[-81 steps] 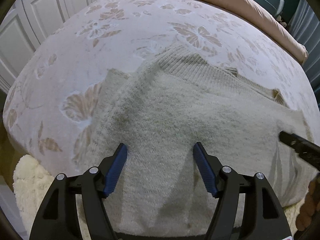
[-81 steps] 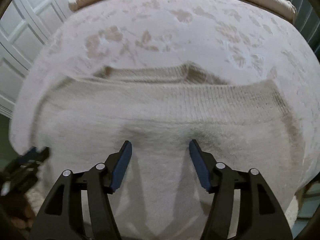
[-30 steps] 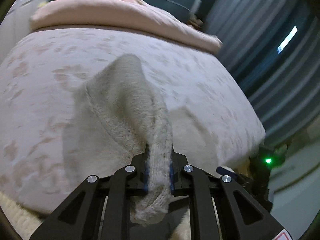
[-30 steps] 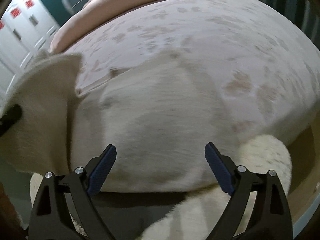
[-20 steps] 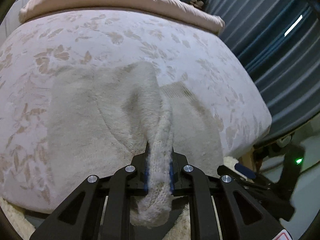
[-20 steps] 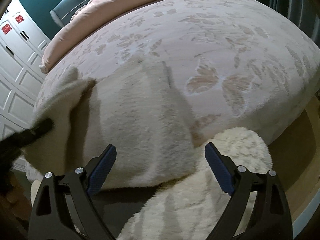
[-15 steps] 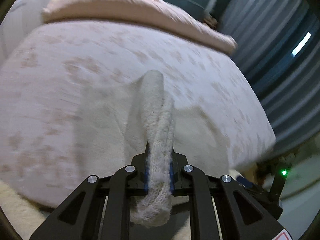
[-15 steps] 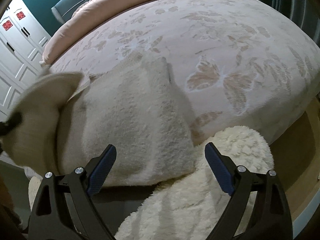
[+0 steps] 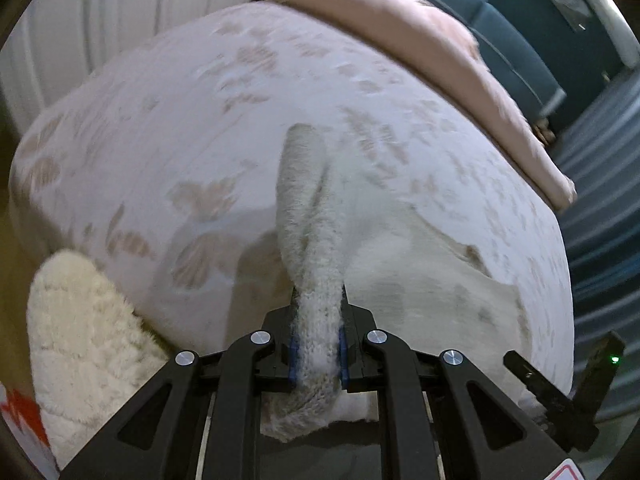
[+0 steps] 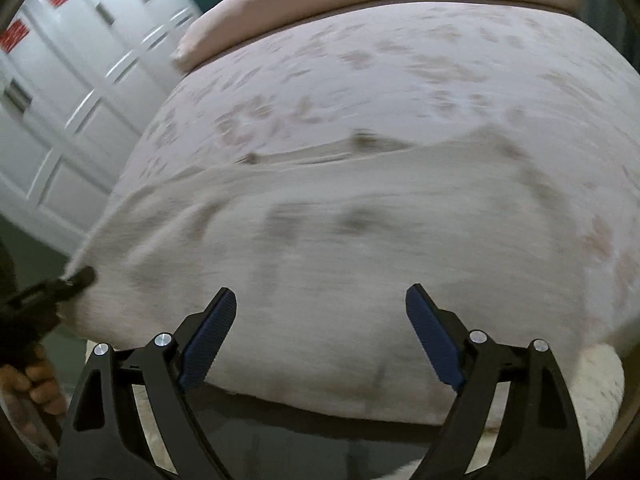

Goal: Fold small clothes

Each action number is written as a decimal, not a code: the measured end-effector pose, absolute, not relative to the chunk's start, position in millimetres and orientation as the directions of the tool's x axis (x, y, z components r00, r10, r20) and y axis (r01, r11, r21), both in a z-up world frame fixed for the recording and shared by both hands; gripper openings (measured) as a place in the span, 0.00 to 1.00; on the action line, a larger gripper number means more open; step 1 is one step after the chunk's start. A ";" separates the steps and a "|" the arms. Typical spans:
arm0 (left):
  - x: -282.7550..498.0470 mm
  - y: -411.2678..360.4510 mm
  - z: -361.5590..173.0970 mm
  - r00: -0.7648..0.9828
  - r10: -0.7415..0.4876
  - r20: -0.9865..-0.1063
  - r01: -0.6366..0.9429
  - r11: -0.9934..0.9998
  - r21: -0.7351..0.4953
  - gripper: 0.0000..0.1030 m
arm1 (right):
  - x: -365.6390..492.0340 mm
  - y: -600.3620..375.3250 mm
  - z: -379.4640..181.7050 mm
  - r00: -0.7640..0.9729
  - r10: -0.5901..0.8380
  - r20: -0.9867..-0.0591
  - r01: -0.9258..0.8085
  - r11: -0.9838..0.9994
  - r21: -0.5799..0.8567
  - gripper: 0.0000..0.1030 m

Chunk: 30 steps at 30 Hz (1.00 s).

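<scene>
A: The left gripper (image 9: 318, 354) is pinching a ribbed edge of the cream sweater (image 9: 420, 280), jaws pressed tight on the knit. That strip rises toward 12 o'clock in the left wrist view.

B: And it has swung. A second ago the pinched edge hung over the sweater's middle; now the sweater body lies off toward 3 o'clock and the bare floral bedspread (image 9: 208, 128) fills 9 o'clock.

A: So the flap is being carried sideways. I'd call this fold mid-flight, nothing laid down yet.

B: The right gripper (image 10: 320, 336) is spread wide, nothing between its pads. Its jaws have just been closing a touch.

A: In the right wrist view the sweater stretches flat across the bed, with the left gripper tugging its edge at 9 o'clock.

B: Blurry frames, both hands moving. The white rug (image 9: 84, 344) sits below the bed edge.
</scene>
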<state>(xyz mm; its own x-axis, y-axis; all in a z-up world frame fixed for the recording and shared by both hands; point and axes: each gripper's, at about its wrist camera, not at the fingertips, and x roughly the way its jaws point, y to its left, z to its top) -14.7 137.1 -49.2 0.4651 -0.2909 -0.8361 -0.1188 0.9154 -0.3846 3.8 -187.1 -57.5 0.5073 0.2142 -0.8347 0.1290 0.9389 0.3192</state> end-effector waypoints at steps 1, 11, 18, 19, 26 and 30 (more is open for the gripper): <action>-14.1 146.5 -58.2 0.456 -0.288 -0.842 -0.146 0.909 -0.389 0.11 | 7.4 -179.0 -56.7 0.504 0.213 -0.837 0.112 0.945 0.308 0.82; -7.2 191.5 -59.5 0.506 -0.278 -0.817 -0.182 0.891 -0.416 0.36 | 30.1 -242.8 -57.0 0.493 -0.028 -0.870 0.270 0.955 0.122 0.83; 72.3 163.9 -69.1 0.494 -0.337 -0.802 -0.086 0.898 -0.431 0.64 | 67.1 -353.8 -70.1 0.451 -0.116 -0.885 0.467 0.876 0.123 0.84; 87.3 155.1 -79.9 0.470 -0.369 -0.802 -0.068 0.891 -0.450 0.64 | 72.0 -357.5 -72.5 0.451 -0.115 -0.885 0.468 0.875 0.125 0.85; 126.5 123.6 -125.0 0.372 -0.449 -0.812 -0.034 0.868 -0.495 0.06 | 95.8 -357.7 -102.3 0.412 0.039 -0.910 0.435 0.870 0.234 0.08; 116.2 136.5 -75.4 0.495 -0.458 -0.738 0.031 0.858 -0.512 0.04 | 76.5 -344.8 -25.1 0.638 0.070 -0.766 0.326 0.878 0.351 0.08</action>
<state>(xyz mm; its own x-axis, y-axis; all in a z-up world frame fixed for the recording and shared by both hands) 116.2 136.5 -75.4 0.4952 -0.4582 -0.7381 0.0312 0.8585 -0.5119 76.5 -344.8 -25.1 0.6385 0.0699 -0.7664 0.3255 0.8779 0.3512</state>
